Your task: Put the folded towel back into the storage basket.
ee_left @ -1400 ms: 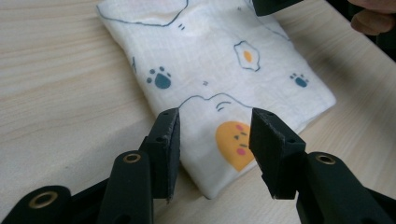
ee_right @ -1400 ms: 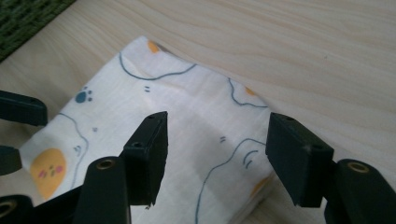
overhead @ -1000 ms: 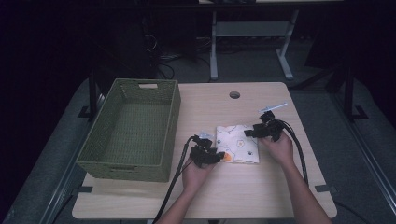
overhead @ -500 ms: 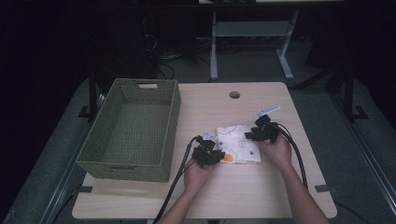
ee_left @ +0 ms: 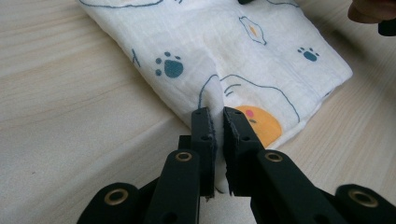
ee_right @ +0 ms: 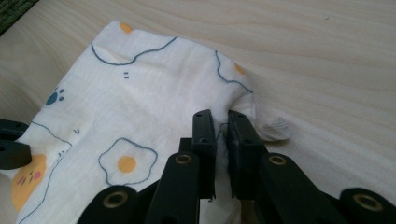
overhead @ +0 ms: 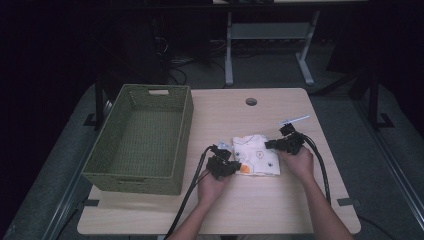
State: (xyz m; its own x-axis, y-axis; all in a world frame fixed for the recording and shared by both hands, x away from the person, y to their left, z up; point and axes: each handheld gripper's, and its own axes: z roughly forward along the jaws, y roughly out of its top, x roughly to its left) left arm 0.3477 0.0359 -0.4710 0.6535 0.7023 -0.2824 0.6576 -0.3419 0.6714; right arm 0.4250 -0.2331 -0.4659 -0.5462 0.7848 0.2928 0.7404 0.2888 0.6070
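High view shows a pale wooden table (overhead: 280,200) with a round grommet hole (overhead: 251,102) near its far edge. On the table's left part sits a green woven basket (overhead: 172,125), rectangular, with a handle slot in its far wall and nothing visible inside. Just to its right, apart from it, lies a folded white muslin cloth (overhead: 256,156) printed with blue outlines, paw prints, fried eggs and an orange patch. It rests flat on the wood, between the person's two hands.

The left hand (overhead: 211,186) comes in from below and holds the left gripper (overhead: 226,163) at the cloth's left side. In the left gripper view that gripper (ee_left: 219,122) has its jaws drawn nearly together with a raised pleat of the cloth (ee_left: 261,60) pinched between them. The right hand (overhead: 299,164) holds the right gripper (overhead: 272,145) at the cloth's far right part, and in the right gripper view that gripper (ee_right: 222,126) likewise has its jaws closed on a gathered fold of the fabric (ee_right: 140,102), beside a small grey tag (ee_right: 275,129) at the cloth's edge.

Taking it at two opposite sides probably keeps the soft folded bundle from falling open, so it could be lifted or folded again as one piece; the open basket alongside may be where it is meant to go.
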